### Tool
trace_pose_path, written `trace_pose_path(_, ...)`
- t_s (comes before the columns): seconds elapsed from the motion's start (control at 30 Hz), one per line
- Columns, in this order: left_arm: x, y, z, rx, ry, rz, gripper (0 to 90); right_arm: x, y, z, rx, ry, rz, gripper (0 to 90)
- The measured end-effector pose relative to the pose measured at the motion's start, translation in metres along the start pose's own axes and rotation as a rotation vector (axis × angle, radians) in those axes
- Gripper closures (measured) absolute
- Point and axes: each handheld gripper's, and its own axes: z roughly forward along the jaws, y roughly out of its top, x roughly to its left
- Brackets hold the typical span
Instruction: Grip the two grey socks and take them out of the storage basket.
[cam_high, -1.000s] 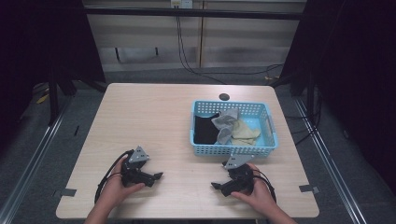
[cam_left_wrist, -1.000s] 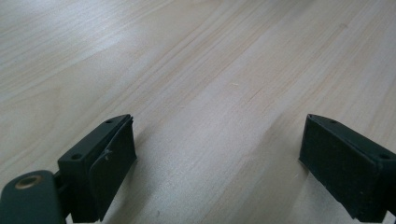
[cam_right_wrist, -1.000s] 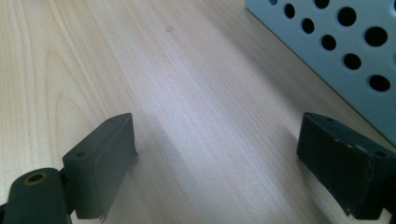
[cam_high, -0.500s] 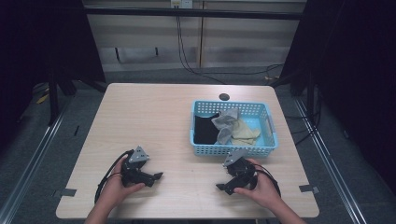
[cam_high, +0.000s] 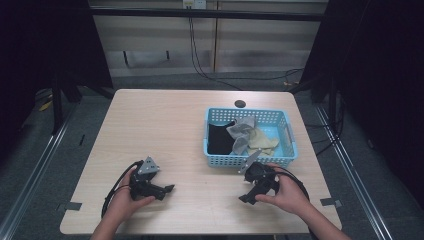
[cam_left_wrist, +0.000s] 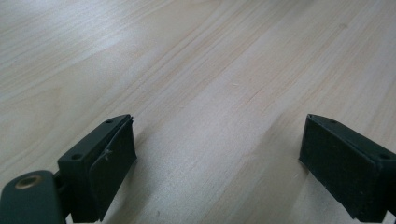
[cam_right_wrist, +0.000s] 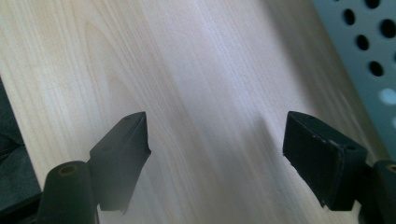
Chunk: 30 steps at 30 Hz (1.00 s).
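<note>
On the wooden table (cam_high: 165, 125) we hold two grippers near the edge closest to us, both with nothing in their jaws. At about seven o'clock on the tabletop, our left hand (cam_high: 125, 200) grips the left gripper (cam_high: 167, 189), which lies low over the wood with its jaws pointing toward three o'clock; its grey plate sits on top and its cable loops round to the left. In the left gripper view (cam_left_wrist: 217, 158) the two black jaws stand wide apart over bare wood grain, with nothing between them. Moving right, the blue basket (cam_high: 287, 159) stands at about two o'clock on the table, well apart from the left gripper. Inside it lie a black cloth (cam_high: 220, 139) at the left, a grey cloth (cam_high: 242, 131) in the middle and a pale yellow cloth (cam_high: 261, 144) to the right of that, the grey one lapping over the other two. Just in front of the basket's near wall, at about five o'clock, our right hand (cam_high: 287, 192) holds the right gripper (cam_high: 246, 199), tilted with its jaws aimed down toward seven o'clock. Its jaws have just been closing a little, yet in the right gripper view (cam_right_wrist: 217, 158) they are spread wide over bare wood, gripping nothing, and the basket's perforated wall (cam_right_wrist: 369, 60) shows at the upper right.
</note>
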Motion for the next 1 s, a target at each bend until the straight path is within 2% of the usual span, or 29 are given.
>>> trace_pose_path(0.13,0.0,0.0,0.0,0.0,0.0,0.0,9.8,-0.002,0.004,-0.008,0.029,0.001,0.004,22.4)
trace_pose_path(0.3,0.0,0.0,0.0,0.0,0.0,0.0,9.8,-0.006,0.013,-0.024,0.06,-0.008,-0.015,22.8)
trace_pose_path(0.67,0.0,0.0,0.0,0.0,0.0,0.001,9.8,-0.018,0.031,-0.053,0.059,-0.01,-0.03,23.1)
trace_pose_path(0.7,0.0,0.0,0.0,0.0,-0.001,0.001,9.8,-0.021,0.036,-0.058,0.061,-0.011,-0.014,23.1)
trace_pose_path(0.77,0.0,0.0,0.0,0.0,0.0,0.0,9.8,-0.025,0.04,-0.061,0.064,-0.018,-0.028,23.2)
trace_pose_path(1.0,0.0,0.0,0.0,0.001,0.0,0.001,9.8,-0.036,0.054,-0.07,0.071,-0.032,-0.019,23.4)
